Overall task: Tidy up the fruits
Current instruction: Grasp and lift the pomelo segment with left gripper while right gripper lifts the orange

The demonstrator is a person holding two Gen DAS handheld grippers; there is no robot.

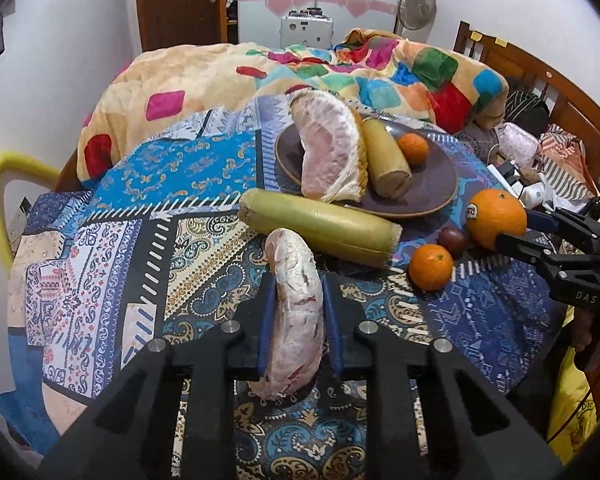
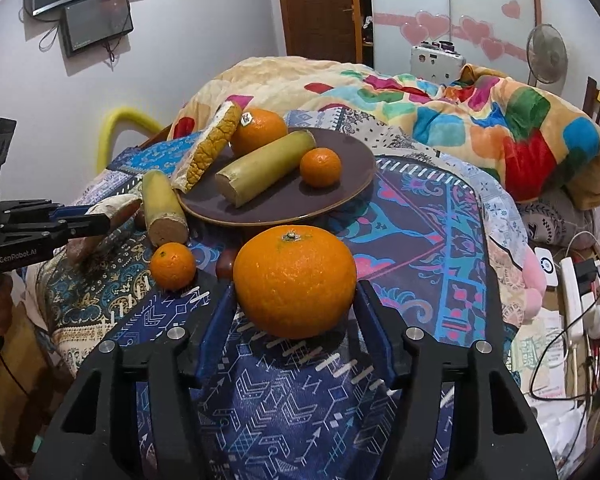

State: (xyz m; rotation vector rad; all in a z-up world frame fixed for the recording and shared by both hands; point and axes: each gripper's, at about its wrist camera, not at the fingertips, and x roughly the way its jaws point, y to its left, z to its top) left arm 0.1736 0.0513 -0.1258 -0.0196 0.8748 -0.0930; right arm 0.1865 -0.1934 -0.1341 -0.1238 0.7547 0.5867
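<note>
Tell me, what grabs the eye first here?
Two black grippers, each clamped on fruit: the left gripper pinches a peeled pomelo wedge, and the right gripper holds a big orange above the patterned cloth. Behind sits a brown plate piled with fruit.

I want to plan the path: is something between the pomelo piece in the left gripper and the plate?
Yes. The long sugarcane piece lies crosswise on the cloth between the held pomelo piece and the plate.
</note>
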